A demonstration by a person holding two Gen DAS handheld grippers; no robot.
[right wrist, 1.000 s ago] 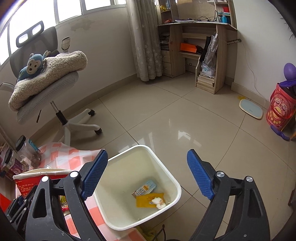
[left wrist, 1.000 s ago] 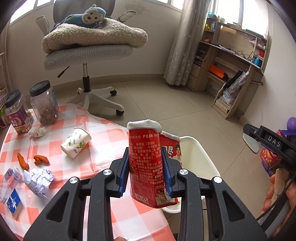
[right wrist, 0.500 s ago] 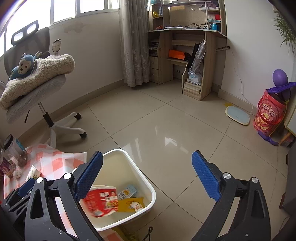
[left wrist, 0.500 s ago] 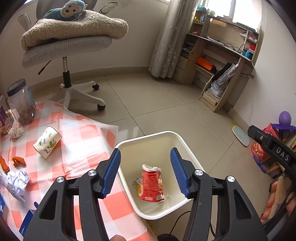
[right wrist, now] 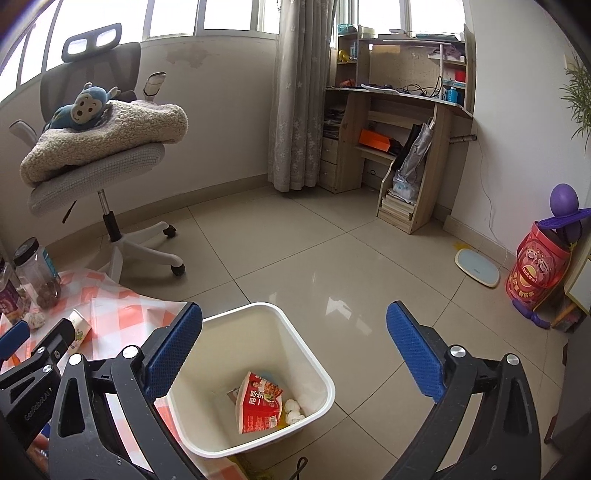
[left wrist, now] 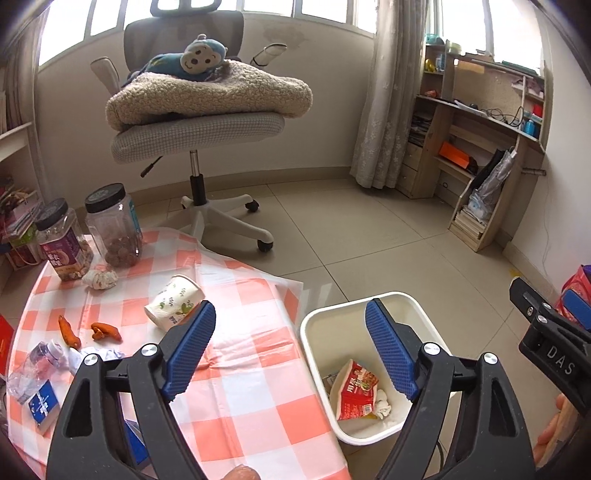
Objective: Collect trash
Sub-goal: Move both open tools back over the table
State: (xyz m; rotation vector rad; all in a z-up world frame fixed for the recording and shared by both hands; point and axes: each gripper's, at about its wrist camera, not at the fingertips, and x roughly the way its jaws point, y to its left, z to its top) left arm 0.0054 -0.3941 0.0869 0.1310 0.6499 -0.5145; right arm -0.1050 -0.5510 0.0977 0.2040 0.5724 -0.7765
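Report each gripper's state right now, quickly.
Left gripper: open, holding nothing; the crushed red paper carton lies in the white plastic bin.
Right gripper: open, holding nothing.

Carton (left wrist: pixel 354 391) in bin (left wrist: pixel 310 328), bin right of table (left wrist: pixel 258 387)

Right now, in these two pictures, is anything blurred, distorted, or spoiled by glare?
Left wrist view: sharp; fisheye bends the wall, dark corners; windows overexposed; left gripper open.
Right wrist view: sharp too; window glare patch on the floor tiles; red packet in the white bin is readable; right gripper open.
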